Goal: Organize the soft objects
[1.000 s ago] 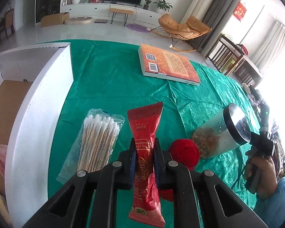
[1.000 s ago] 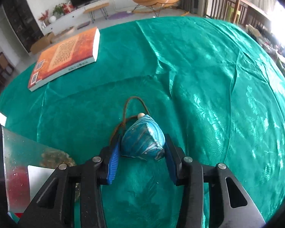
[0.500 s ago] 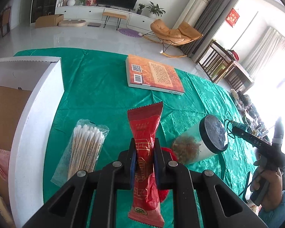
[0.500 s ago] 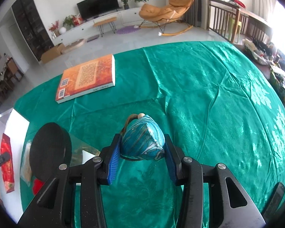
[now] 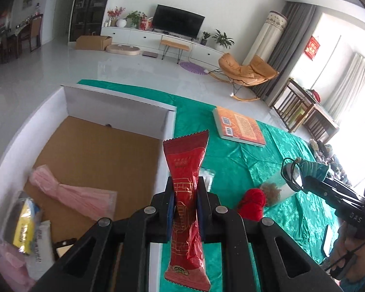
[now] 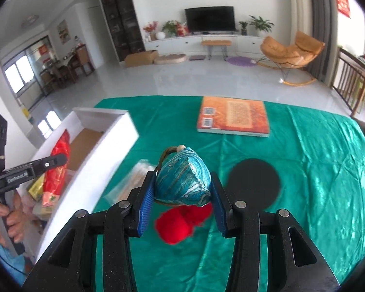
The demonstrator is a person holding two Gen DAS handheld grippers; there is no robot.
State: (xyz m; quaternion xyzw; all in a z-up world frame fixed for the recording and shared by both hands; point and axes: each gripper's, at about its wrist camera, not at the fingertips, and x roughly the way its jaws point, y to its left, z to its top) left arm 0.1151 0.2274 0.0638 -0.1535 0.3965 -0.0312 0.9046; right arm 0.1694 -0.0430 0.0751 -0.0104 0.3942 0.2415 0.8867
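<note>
left gripper [image 5: 186, 203]: fingers pinching long red foil snack packet [image 5: 186, 194], centre frame beside white cardboard box [image 5: 169, 121]
right gripper [image 6: 182, 196]: fingers pinching teal woven fabric pouch [image 6: 183, 180]; above red yarn ball [image 6: 175, 226]

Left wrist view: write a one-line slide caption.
Left gripper clamps a red snack packet beside the white box; right gripper carries a teal pouch.

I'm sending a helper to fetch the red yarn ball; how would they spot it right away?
On the green tablecloth, look right of the white box, near the lying jar with the black lid. The red yarn ball sits beside it on the cloth, fuzzy and round, unlike the flat red packet.
</note>
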